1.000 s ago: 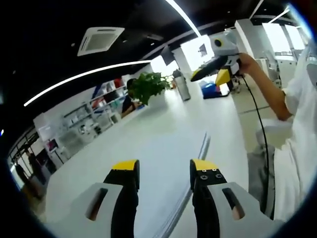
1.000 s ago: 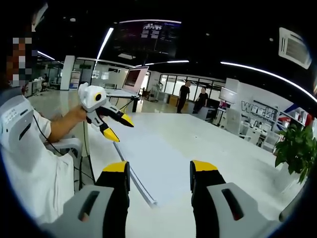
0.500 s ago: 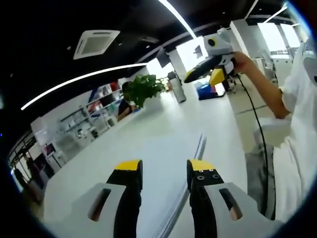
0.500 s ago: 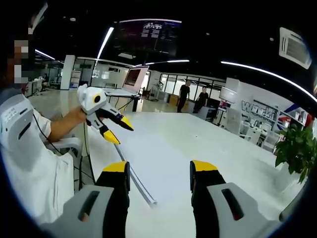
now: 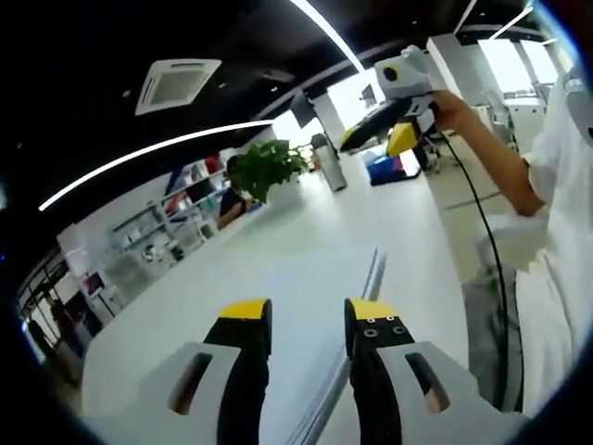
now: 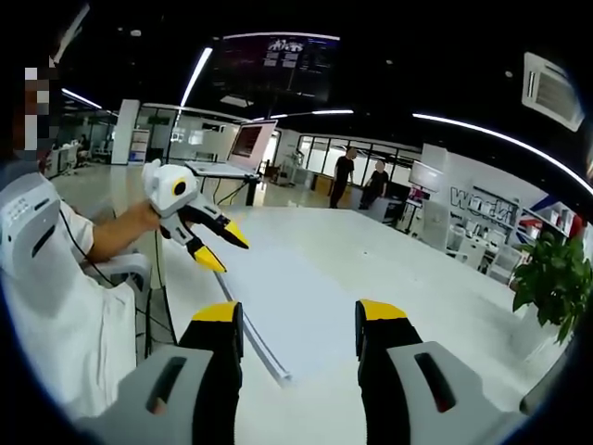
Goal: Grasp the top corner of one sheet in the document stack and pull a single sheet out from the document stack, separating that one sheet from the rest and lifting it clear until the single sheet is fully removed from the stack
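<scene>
Left gripper (image 5: 304,315) held above a long white table (image 5: 306,232), jaws parted with bare tabletop showing between the yellow tips — nothing grasped. Right gripper (image 6: 298,317) likewise spread and empty over the same surface.

Document stack (image 6: 306,278): a large, flat white sheet area lying on the table, its near edge marked by a thin raised line running toward the right gripper's jaws. White on white — individual sheets cannot be told apart, and the far edge blends into the tabletop. In the left gripper view the same stack (image 5: 287,297) sits under the jaws, its edge a grey line to the right of them.

Each gripper appears in the other's view, held up in the air by a hand on a white-sleeved arm; the right one at upper right of the left gripper view, the left one at left of the right gripper view, jaws apart there too.

Potted plant (image 5: 264,167) at the far table end; cut off at the right edge in the right gripper view. Two people (image 6: 359,176) stand in the distance, too small for detail. Shelves (image 5: 176,222) blurred.
</scene>
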Motion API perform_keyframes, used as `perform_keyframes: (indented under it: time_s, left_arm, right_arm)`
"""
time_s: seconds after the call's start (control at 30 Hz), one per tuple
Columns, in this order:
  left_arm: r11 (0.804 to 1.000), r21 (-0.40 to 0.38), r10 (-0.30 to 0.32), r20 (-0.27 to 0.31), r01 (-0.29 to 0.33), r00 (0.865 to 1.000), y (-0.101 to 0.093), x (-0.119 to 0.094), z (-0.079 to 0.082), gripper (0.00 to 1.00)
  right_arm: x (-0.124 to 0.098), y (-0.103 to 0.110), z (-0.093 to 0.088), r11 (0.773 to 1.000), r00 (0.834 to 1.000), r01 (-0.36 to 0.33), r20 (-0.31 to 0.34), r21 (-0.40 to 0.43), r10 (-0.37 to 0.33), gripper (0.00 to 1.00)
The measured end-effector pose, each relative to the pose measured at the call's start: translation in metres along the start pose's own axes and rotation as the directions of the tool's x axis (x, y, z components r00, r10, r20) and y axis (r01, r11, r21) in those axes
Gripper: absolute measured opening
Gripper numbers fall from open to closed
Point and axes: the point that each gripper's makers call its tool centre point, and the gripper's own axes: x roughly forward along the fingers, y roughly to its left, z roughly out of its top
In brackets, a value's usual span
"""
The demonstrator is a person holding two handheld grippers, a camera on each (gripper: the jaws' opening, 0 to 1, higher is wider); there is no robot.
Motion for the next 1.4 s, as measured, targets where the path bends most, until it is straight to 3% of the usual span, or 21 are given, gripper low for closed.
perform_keyframes:
  time_s: [0.43, 0.8, 1.4]
  left_arm:
    - [0.999, 0.037, -0.003, -0.033, 0.004, 0.999, -0.010, 0.013, -0.009, 0.32]
    - [0.991, 0.135, 0.034, -0.077, -0.024, 0.996, -0.015, 0.025, -0.020, 0.30]
    - [0.991, 0.134, 0.017, -0.122, -0.001, 0.992, -0.021, 0.034, -0.036, 0.27]
  right_arm:
    - [0.000, 0.001, 0.001, 1.000, 1.000, -0.002, 0.001, -0.003, 0.002, 0.48]
    - [0.000, 0.000, 0.001, 1.000, 1.000, 0.000, 0.000, -0.002, 0.000, 0.48]
    - [0.001, 0.000, -0.001, 1.000, 1.000, -0.002, -0.004, 0.000, 0.002, 0.48]
